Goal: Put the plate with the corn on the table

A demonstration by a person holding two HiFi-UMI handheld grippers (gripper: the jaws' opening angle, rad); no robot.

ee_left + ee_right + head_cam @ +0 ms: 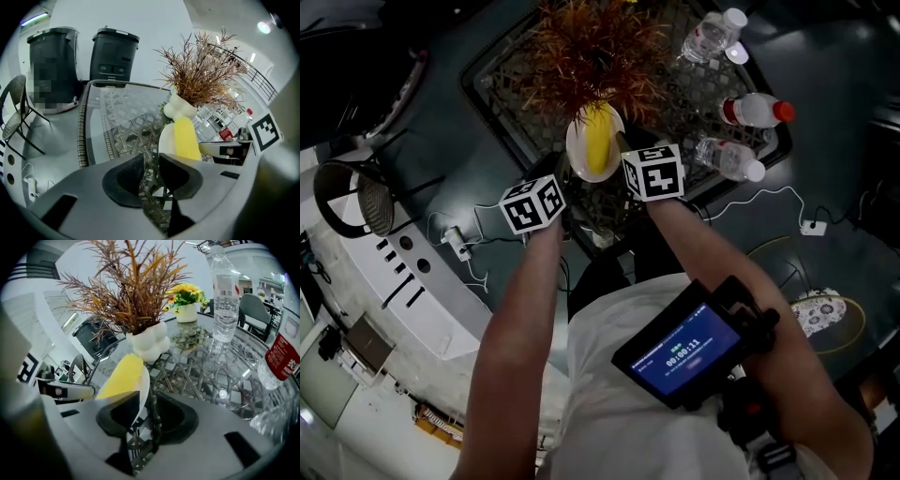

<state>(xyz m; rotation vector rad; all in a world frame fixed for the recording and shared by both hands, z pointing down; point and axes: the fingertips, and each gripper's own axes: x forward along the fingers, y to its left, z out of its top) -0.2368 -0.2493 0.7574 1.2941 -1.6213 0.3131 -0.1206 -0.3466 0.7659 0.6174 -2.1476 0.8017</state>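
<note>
The plate (575,148) sits just on my side of the vase (147,345), over the near edge of the worktop (122,117). The corn (599,141) lies lengthwise along the plate's middle, pointing at the vase. I cannot tell whether the plate's base already touches the glass. I judge the plate stiff, smooth and fairly light, with a thin rim that offers little for the pads to bite on. It would slip or lever down if pinched too near the lip. The corn is loose and round, so any tilt could send it rolling towards the vase or off the side. Glass under a hard plate calls for a soft landing. The best hold is the rim on the side away from the vase, taken deep and level. The right claw (148,395) has that rim between its jaws and pinches it, the rim lying against the left pad. The left claw (151,154) hangs just left of the plate, its jaws a little apart with only worktop showing between them. The left forearm (520,309) and right forearm (722,262) reach forward and downward, converging on the plate. The marker cubes flank the plate's near rim, well short of the bottles (757,110) off to the vase's right.
</note>
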